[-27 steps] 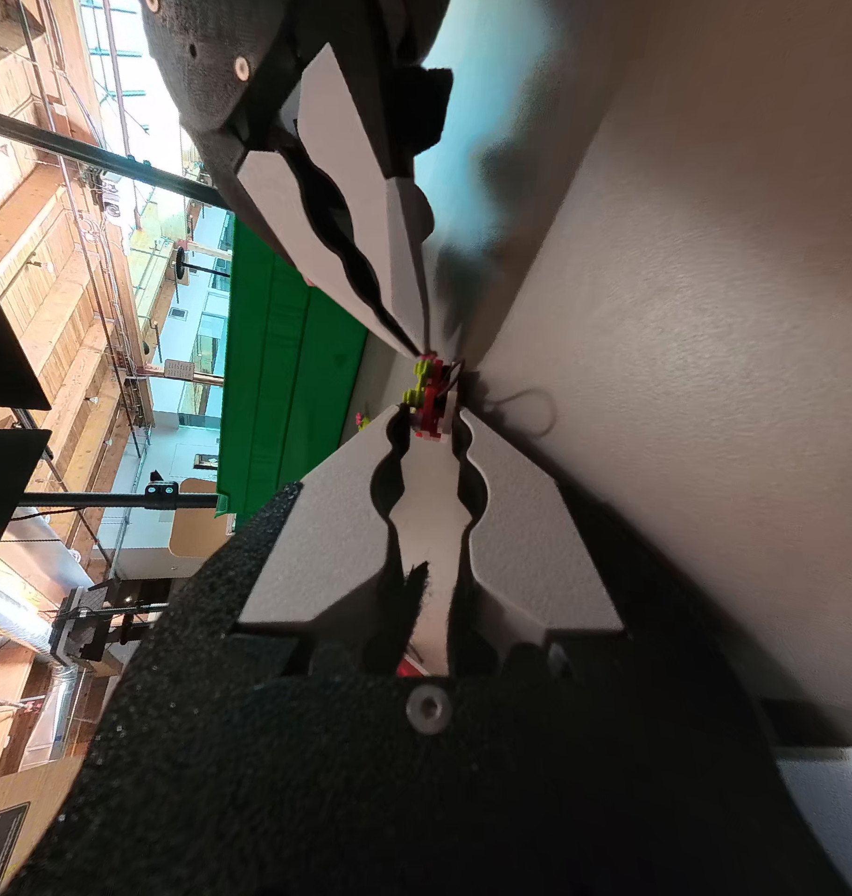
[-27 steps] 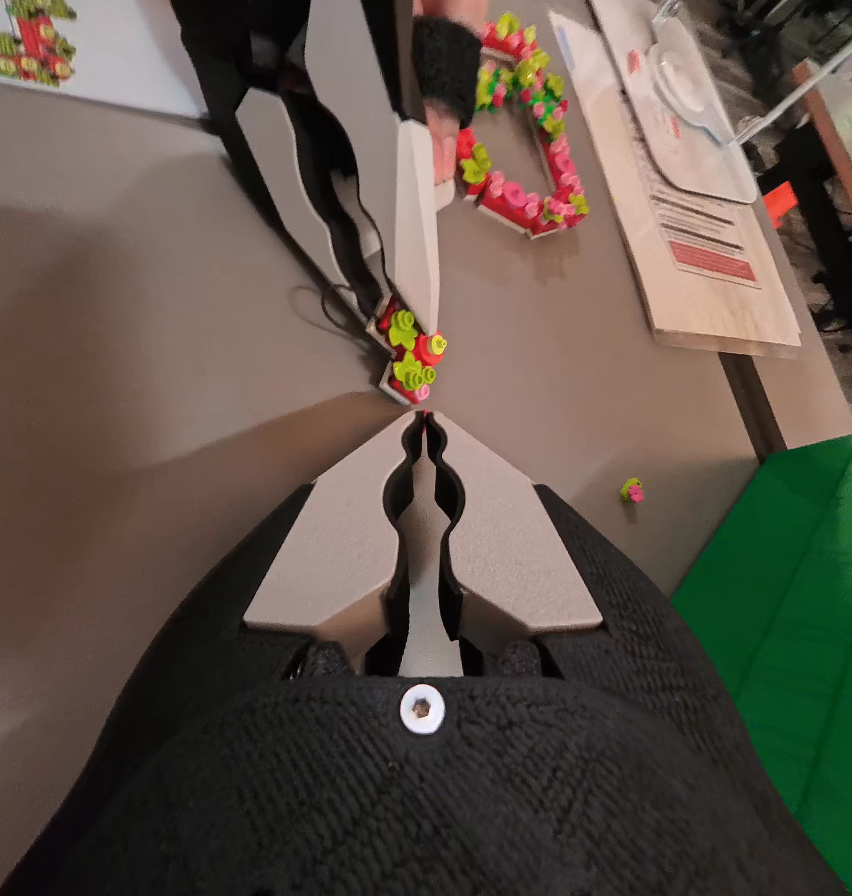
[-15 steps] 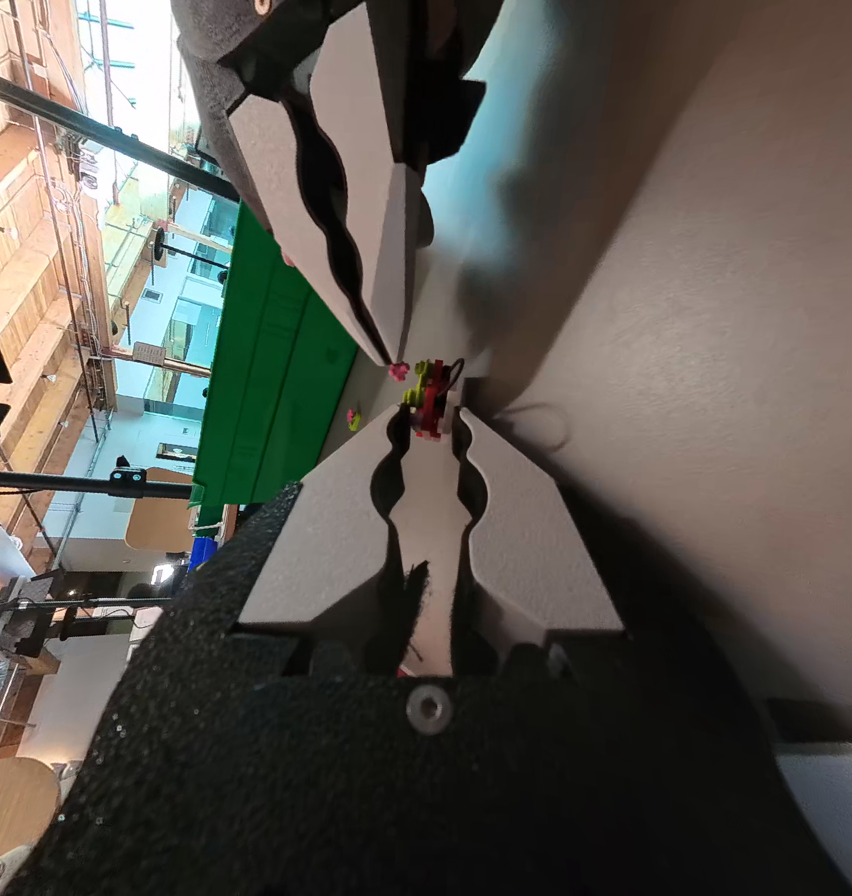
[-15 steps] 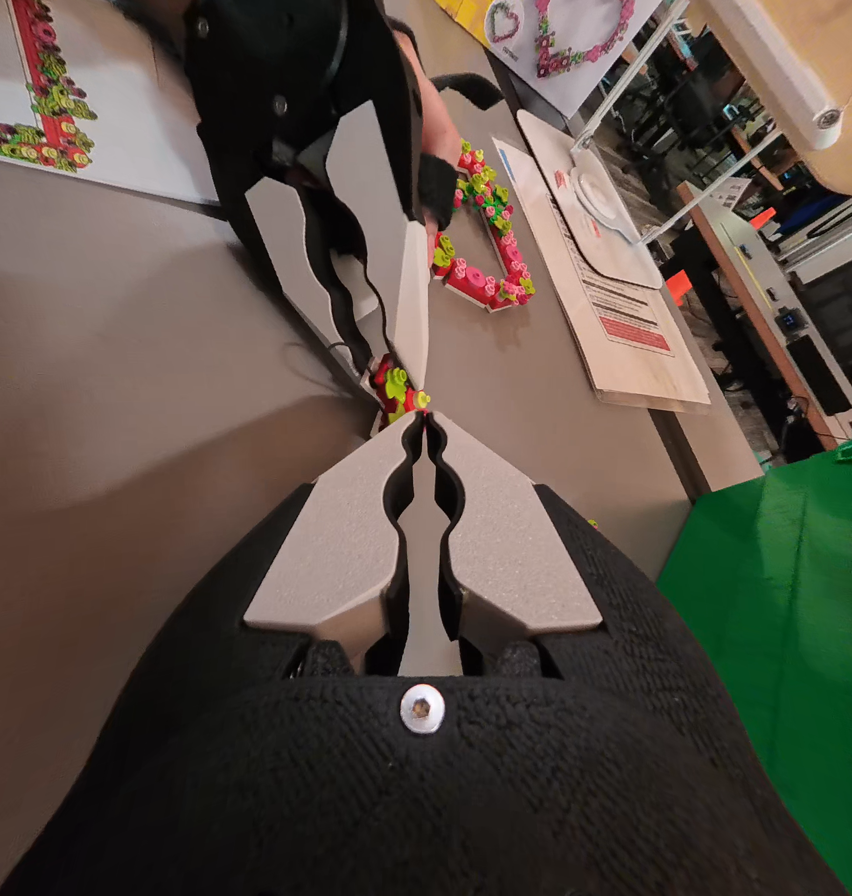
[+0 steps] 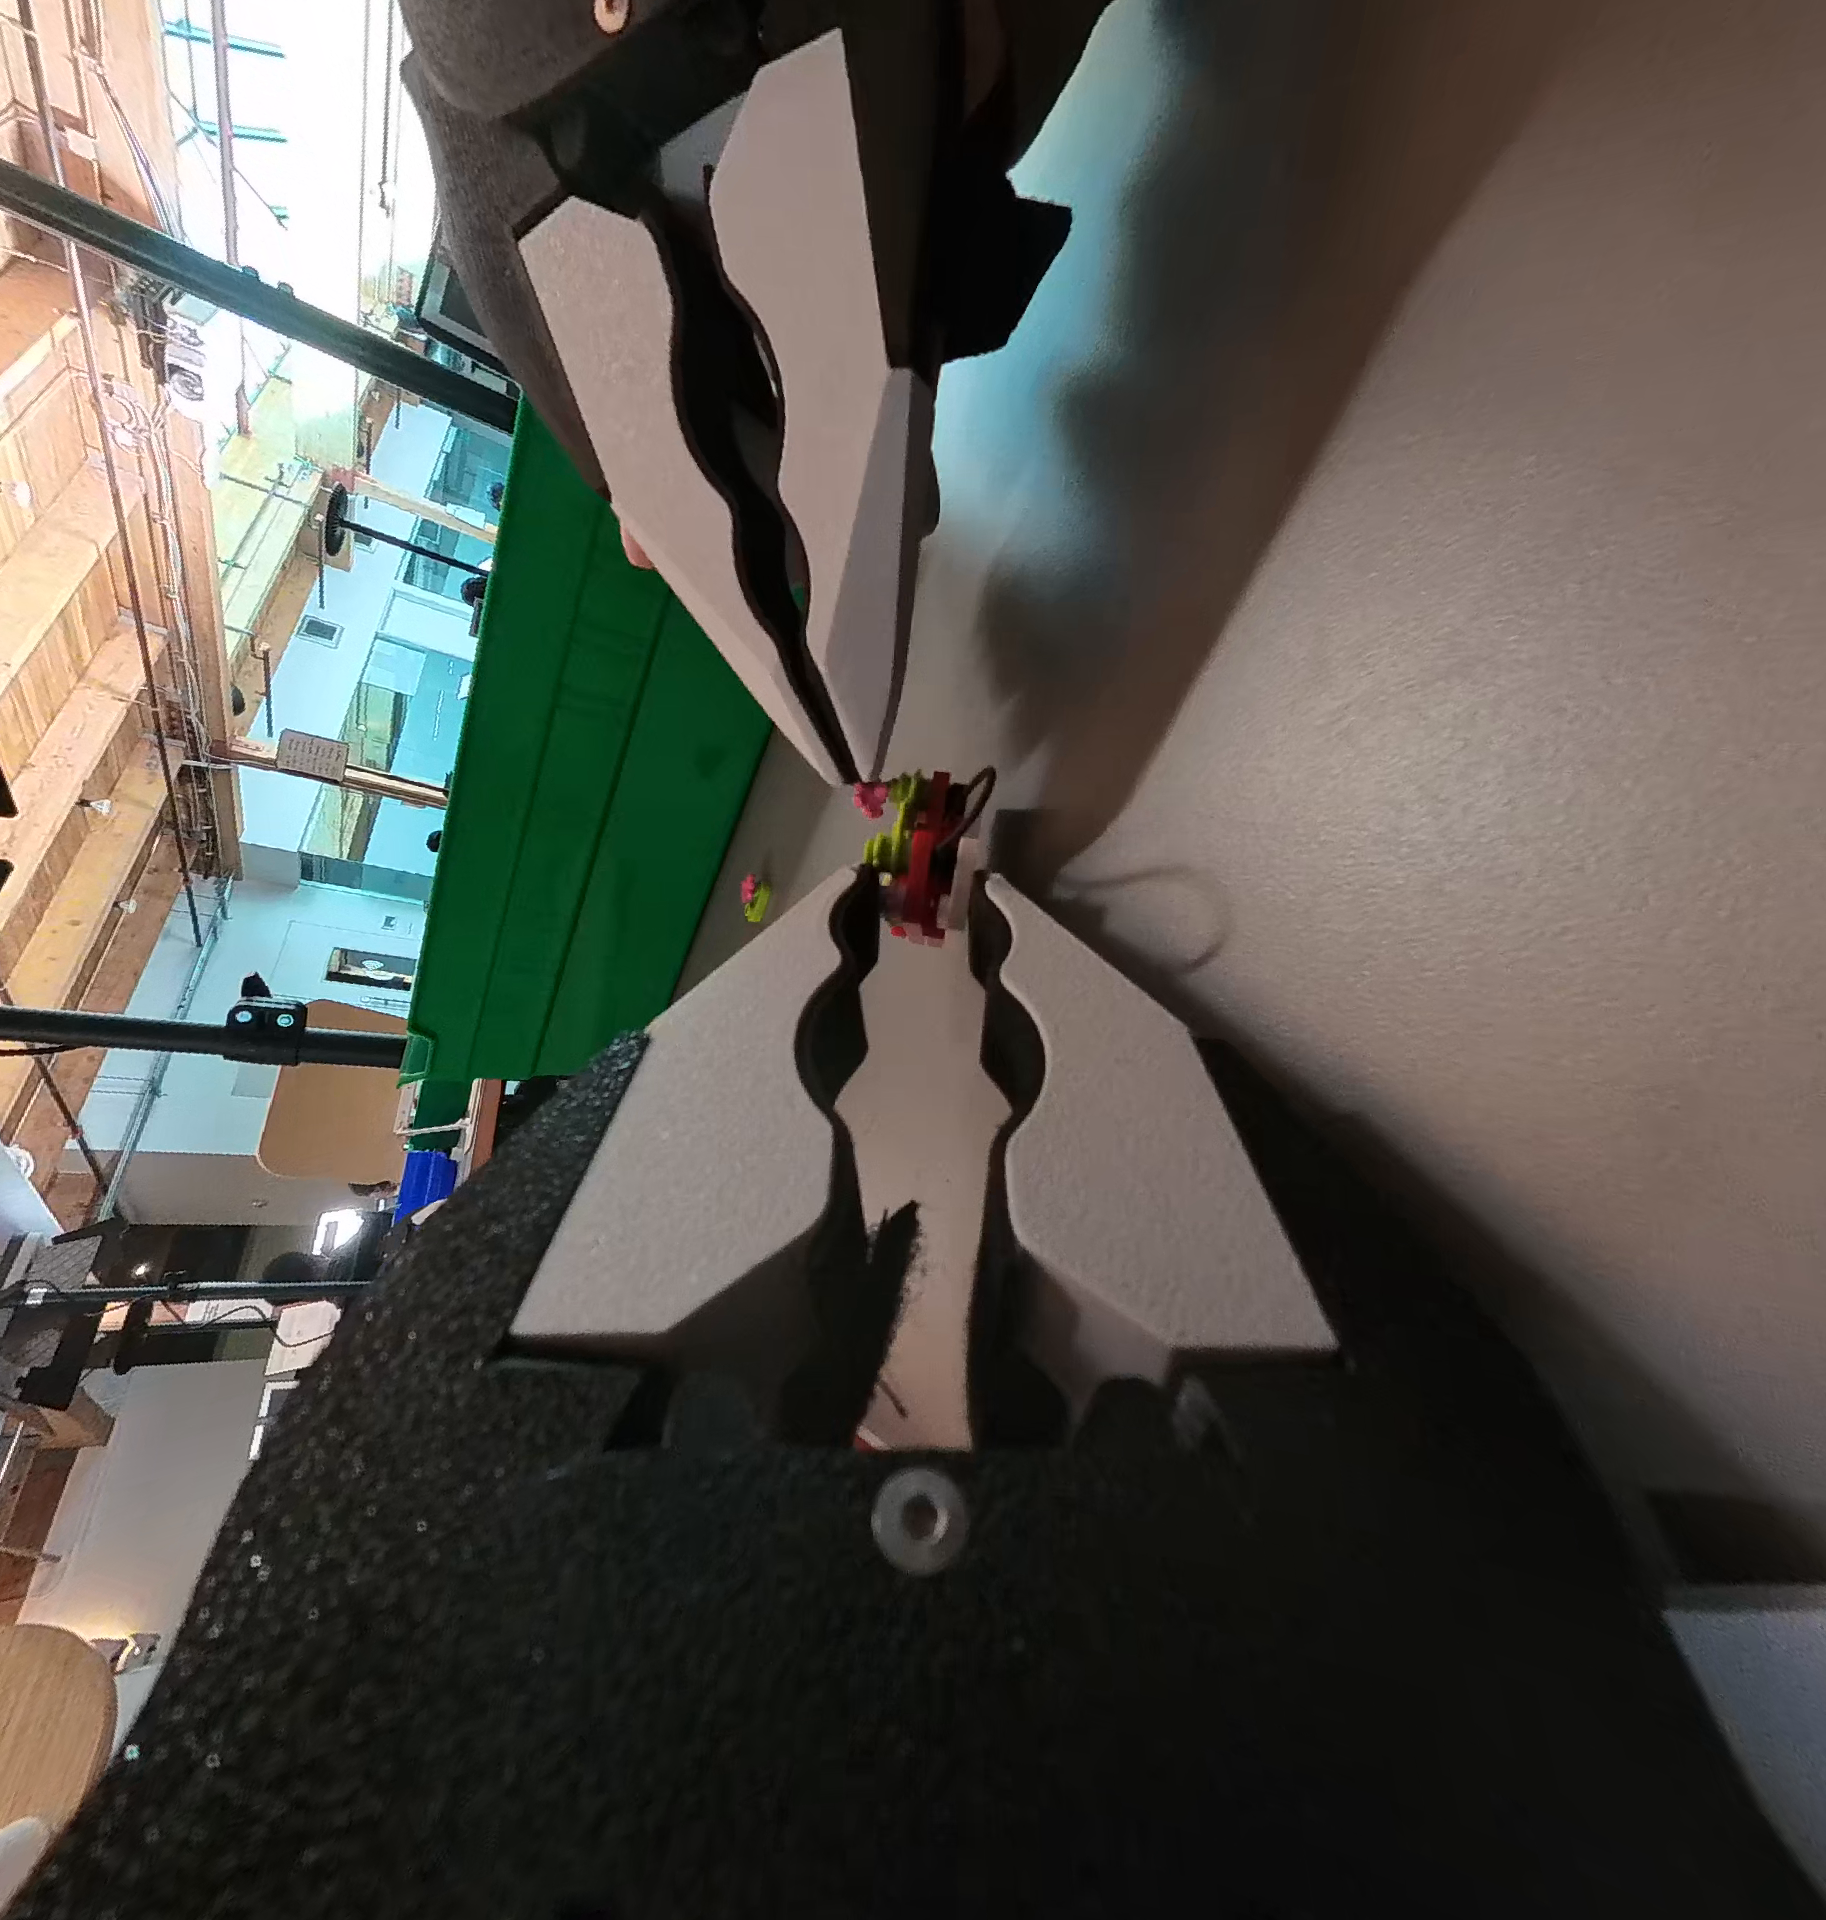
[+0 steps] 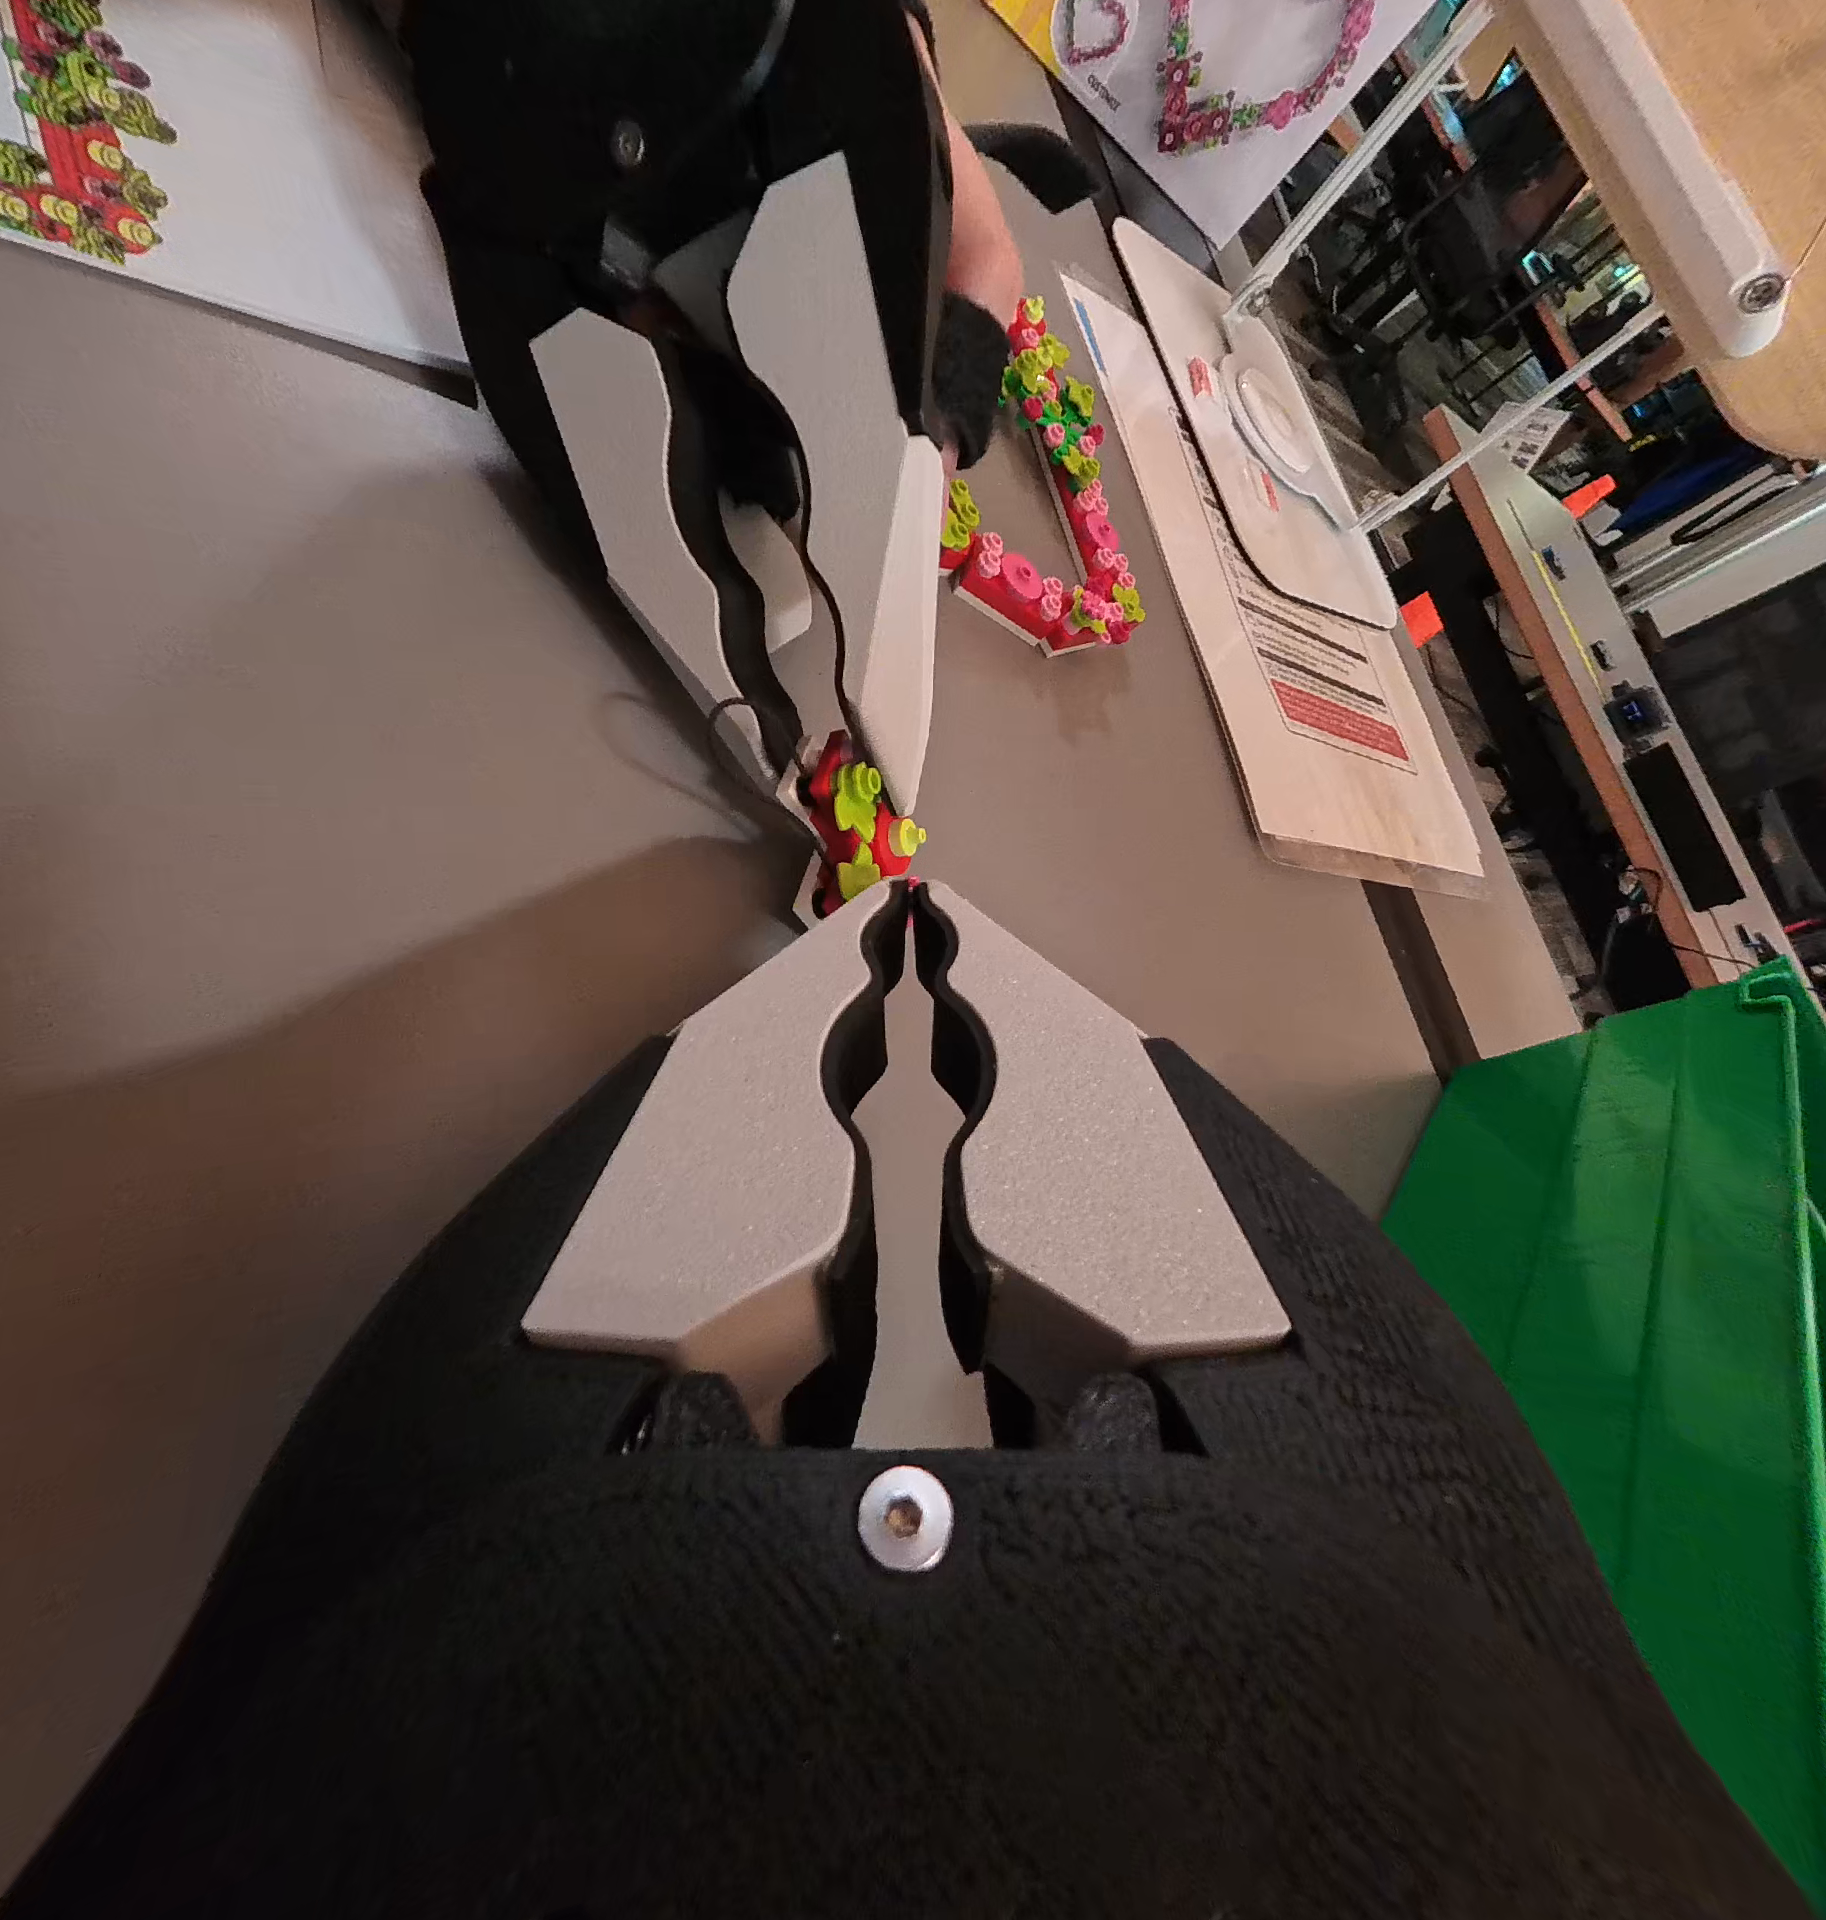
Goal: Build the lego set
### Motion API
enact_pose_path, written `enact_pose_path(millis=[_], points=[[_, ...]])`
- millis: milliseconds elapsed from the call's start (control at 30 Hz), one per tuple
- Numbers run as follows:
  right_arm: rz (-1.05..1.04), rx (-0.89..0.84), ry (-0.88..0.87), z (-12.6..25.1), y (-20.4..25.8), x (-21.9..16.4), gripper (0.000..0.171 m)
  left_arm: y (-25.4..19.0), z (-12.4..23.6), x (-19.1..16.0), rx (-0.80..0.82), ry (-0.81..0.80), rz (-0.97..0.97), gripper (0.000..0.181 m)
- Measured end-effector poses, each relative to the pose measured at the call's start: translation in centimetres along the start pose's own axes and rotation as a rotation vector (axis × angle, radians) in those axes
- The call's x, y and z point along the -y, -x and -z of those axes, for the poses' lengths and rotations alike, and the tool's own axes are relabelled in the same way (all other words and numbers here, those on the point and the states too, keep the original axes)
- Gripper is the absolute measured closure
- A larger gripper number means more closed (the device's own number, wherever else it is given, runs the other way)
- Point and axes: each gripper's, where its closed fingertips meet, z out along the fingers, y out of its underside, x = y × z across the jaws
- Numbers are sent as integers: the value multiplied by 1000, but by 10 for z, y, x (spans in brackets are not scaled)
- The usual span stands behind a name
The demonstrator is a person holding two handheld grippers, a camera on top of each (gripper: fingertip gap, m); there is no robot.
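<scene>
My left gripper is shut on a small red and white lego assembly topped with lime flowers, and holds it just above the grey table. My right gripper is shut on a tiny pink flower piece. Its tips come in from the top of the left wrist view and the piece sits right beside the assembly's lime flowers. In the right wrist view the assembly sits just beyond my fingertips, clamped by the left gripper. The pink piece is almost hidden there.
A heart-shaped lego build lies farther back on the table. Laminated sheets lie to its right, a printed picture sheet at the far left. A green bin stands off the table's right edge. A loose pink and lime piece lies near that edge.
The right gripper's tips drew slightly away from the assembly, showing the pink piece, and now hold it close beside the lime flowers. The right view has tilted lower, toward the table. The left gripper kept its hold.
</scene>
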Motion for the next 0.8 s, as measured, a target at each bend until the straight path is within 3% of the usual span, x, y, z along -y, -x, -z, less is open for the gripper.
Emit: enact_pose_path(millis=[800], points=[[-67, 97, -17, 0, 11, 0, 159, -2, 0, 0, -16, 1, -11, 166]])
